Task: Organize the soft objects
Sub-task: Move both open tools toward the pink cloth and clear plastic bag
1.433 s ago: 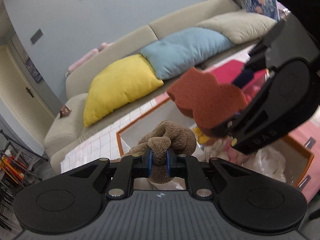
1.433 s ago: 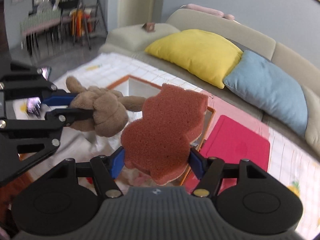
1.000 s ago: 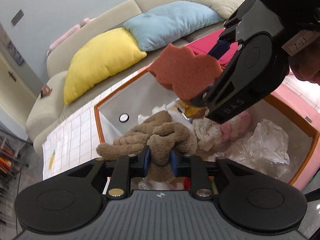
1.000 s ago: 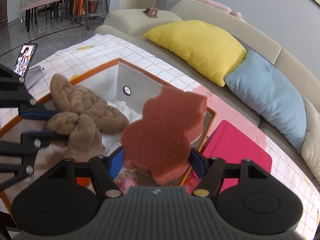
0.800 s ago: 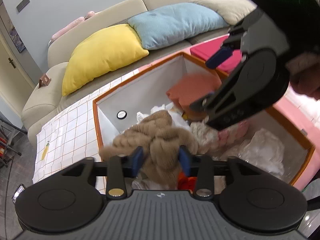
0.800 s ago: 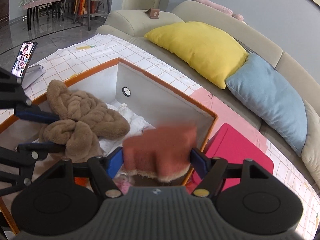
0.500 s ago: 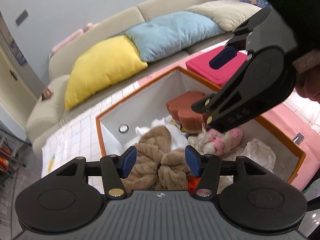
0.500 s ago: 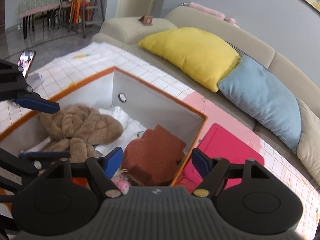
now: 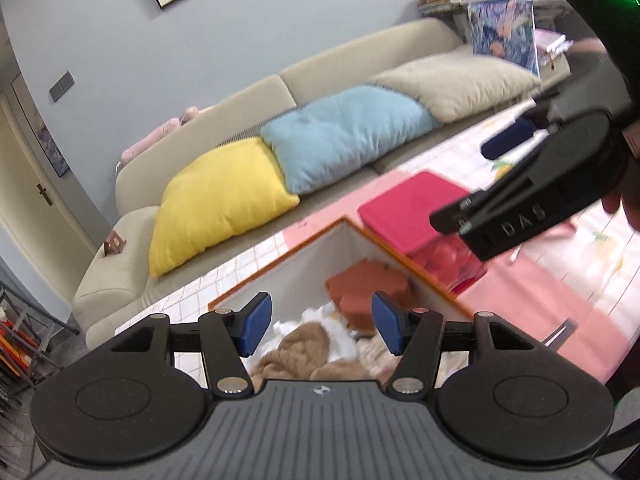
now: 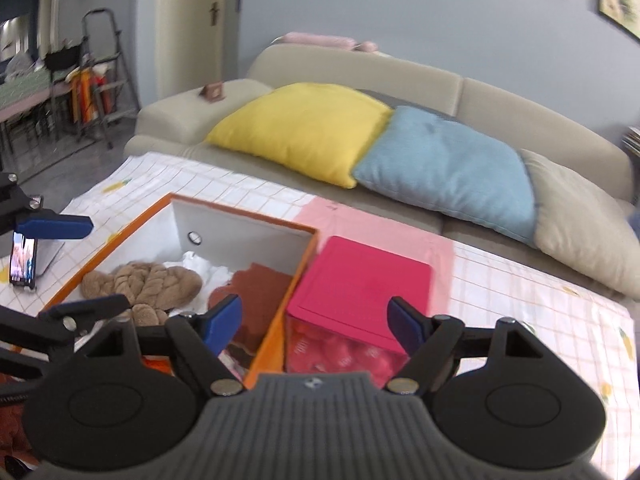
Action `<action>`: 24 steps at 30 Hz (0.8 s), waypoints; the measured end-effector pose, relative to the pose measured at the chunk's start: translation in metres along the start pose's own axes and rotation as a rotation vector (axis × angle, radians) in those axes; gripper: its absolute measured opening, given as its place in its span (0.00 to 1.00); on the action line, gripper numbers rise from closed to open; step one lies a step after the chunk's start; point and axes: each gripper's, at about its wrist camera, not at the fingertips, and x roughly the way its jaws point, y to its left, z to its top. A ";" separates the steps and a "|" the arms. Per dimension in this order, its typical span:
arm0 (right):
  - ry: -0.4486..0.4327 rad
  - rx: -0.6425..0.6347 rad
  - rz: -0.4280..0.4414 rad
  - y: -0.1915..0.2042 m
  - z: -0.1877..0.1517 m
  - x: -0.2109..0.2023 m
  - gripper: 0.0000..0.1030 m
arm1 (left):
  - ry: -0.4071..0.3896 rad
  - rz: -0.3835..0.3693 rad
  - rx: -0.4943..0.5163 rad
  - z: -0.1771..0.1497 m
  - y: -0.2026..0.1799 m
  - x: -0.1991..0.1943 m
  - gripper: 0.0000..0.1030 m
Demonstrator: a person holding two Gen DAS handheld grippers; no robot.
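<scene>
Right wrist view: both grippers' fingers (image 10: 220,322) spread, empty, above the orange-rimmed box (image 10: 280,328).

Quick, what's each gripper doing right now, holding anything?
Left gripper: jaws open, just widened, nothing between them.
Right gripper: jaws open, just widened, empty.

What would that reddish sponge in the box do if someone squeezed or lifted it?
The sponge looks porous, so it would probably squash and spring back. It seems light for its bulk. Its flat, lumpy shape lies slumped on the cloths in the box, so rolling is unlikely.
</scene>
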 end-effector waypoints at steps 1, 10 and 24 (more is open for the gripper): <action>-0.005 0.015 -0.007 -0.003 -0.003 -0.006 0.79 | -0.013 -0.011 -0.015 0.003 -0.001 -0.004 0.66; -0.006 0.145 -0.094 -0.033 -0.044 -0.048 0.86 | -0.089 -0.211 -0.230 0.019 -0.014 -0.033 0.66; 0.147 0.339 -0.330 -0.107 -0.137 -0.056 0.88 | 0.027 -0.416 -0.190 0.024 -0.083 -0.013 0.66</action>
